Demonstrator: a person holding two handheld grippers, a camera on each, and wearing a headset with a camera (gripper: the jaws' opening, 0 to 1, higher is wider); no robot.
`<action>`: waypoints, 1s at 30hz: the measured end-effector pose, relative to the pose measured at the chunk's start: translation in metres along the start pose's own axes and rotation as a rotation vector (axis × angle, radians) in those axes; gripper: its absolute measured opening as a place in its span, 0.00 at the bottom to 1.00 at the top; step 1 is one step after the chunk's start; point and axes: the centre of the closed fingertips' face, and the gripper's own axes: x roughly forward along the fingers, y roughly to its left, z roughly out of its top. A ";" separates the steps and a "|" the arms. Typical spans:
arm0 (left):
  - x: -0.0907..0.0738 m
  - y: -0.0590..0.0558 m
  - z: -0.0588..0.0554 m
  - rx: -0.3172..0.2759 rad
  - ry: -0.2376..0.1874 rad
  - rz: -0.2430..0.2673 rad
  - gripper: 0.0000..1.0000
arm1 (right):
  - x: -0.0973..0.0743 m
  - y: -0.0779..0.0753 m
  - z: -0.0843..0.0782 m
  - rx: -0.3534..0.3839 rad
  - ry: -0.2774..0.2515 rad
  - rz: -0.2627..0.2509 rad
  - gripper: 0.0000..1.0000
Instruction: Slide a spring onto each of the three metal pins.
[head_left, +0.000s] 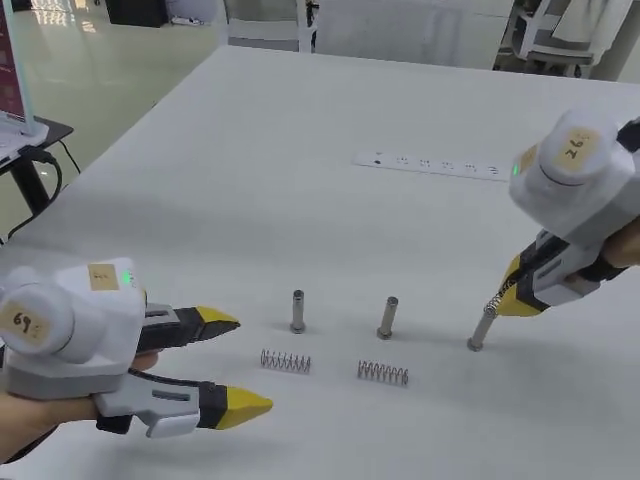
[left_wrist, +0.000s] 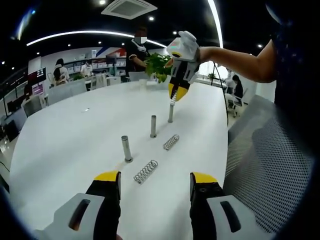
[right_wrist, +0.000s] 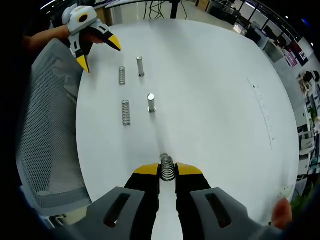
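Three metal pins stand upright in a row on the white table (head_left: 300, 180): the left pin (head_left: 298, 311), the middle pin (head_left: 388, 317) and the right pin (head_left: 479, 331). Two loose springs lie in front of them, one (head_left: 286, 361) near the left pin and one (head_left: 383, 373) near the middle pin. My right gripper (head_left: 512, 300) is shut on a third spring (right_wrist: 167, 166), held tilted right at the top of the right pin. My left gripper (head_left: 238, 362) hovers open and holds nothing, left of the left spring (left_wrist: 146, 171).
A white power strip (head_left: 430, 165) lies farther back on the table. A grey mesh chair (right_wrist: 45, 125) stands at the table's near edge. People and office furniture are far behind the table in the left gripper view.
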 end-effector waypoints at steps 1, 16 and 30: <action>0.000 0.000 0.000 -0.001 0.000 0.001 0.50 | 0.001 0.000 0.000 -0.002 0.004 0.001 0.09; -0.002 0.001 0.000 -0.004 -0.001 0.002 0.49 | 0.021 0.000 -0.005 -0.015 0.068 0.034 0.09; -0.001 -0.002 0.001 -0.001 0.000 -0.001 0.49 | 0.045 0.007 -0.007 -0.014 0.104 0.057 0.09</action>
